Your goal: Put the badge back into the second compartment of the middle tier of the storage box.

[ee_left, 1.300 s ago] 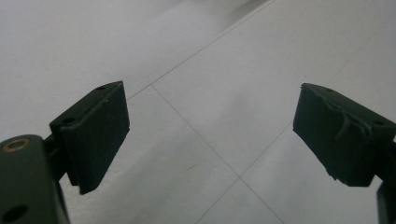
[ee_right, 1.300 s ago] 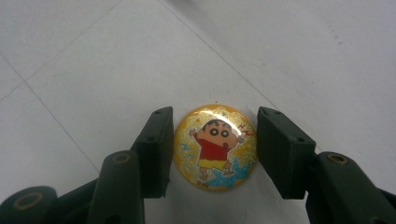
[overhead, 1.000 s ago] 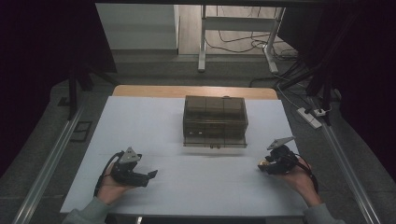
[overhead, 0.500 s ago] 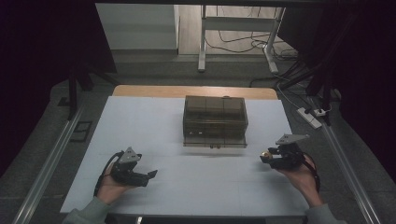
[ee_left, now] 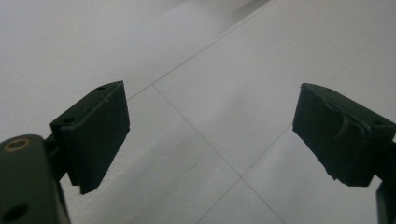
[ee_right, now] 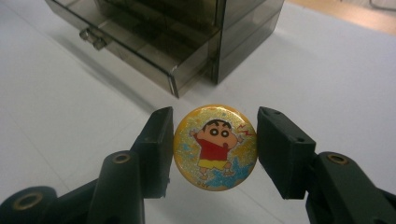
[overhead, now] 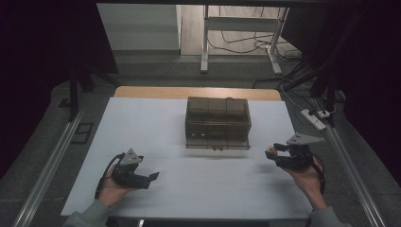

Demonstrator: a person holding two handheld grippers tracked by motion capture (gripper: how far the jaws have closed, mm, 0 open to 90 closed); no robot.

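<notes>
A round yellow badge (ee_right: 215,147) with a cartoon figure in a red shirt sits between the jaws of my right gripper (ee_right: 215,148), which is shut on it and holds it off the table. In the high view this right gripper (overhead: 271,152) hovers right of a smoky transparent drawer box (overhead: 217,118), with the badge (overhead: 270,151) at its tip. The box's bottom drawer (ee_right: 140,51) is pulled out a little. My left gripper (overhead: 152,178) rests low at the front left, open with nothing between its pads (ee_left: 98,135).
A white sheet covers the table (overhead: 198,189), with a strip of wood (overhead: 189,92) at the far edge. Metal rails (overhead: 52,161) run along both sides. A power strip (overhead: 314,119) and cables lie on the floor at the right.
My right gripper has risen slightly and drifted right with the badge in it. The left gripper has stayed in place.
</notes>
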